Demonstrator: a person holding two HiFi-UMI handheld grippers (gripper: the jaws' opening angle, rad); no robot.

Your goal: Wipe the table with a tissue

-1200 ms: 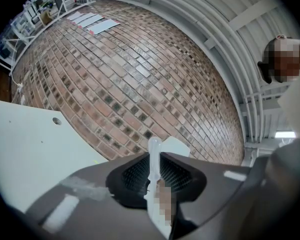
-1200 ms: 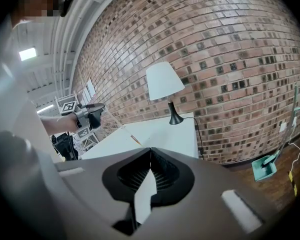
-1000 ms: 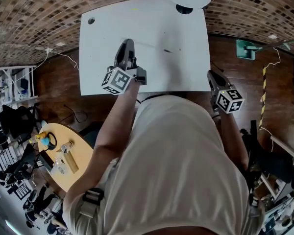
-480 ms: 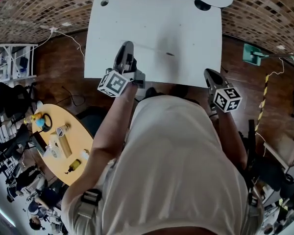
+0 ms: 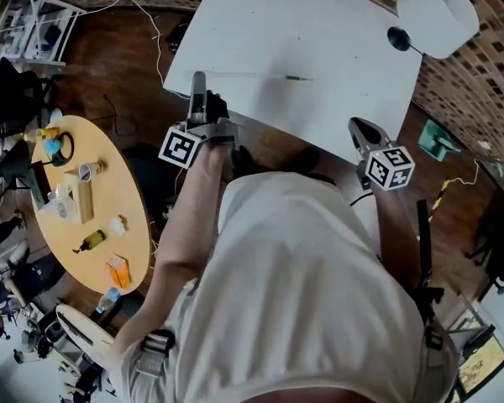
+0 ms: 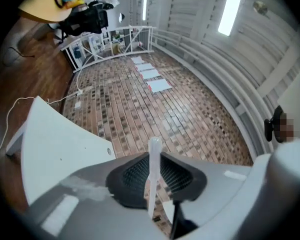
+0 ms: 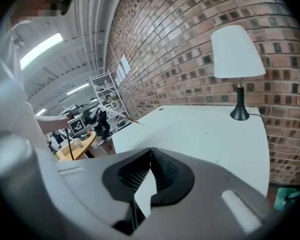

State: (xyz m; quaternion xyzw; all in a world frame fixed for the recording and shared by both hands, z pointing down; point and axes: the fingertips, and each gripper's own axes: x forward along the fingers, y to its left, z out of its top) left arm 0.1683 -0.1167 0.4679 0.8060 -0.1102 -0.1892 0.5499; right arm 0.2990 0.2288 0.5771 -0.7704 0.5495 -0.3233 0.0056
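1. The left gripper (image 6: 155, 176) has its jaws narrow. They are pinched on a thin pale rod (image 6: 154, 151) that stands up between the pads. It may be a plastic dropper, but I cannot say for sure.
2. The right gripper (image 7: 150, 156) has its jaws closed tip to tip, with nothing between them.
3. No tissue shows in any view, so I judge that the wiping has not begun. Probably the rod must first be put away.
4. Both grippers are held at the near edge of the white table (image 5: 319, 49). The left is at about 11 o'clock from the person and the right at 1 o'clock.
5. The table top is almost bare. There is a small dark mark (image 5: 298, 78) near its middle, and a white lamp (image 5: 437, 8) on its far corner, at 1 o'clock.
6. Around it are a wooden floor (image 5: 143, 65) and a brick wall (image 5: 487, 65). A round yellow table (image 5: 122, 179) with small bottles stands at 9 o'clock.
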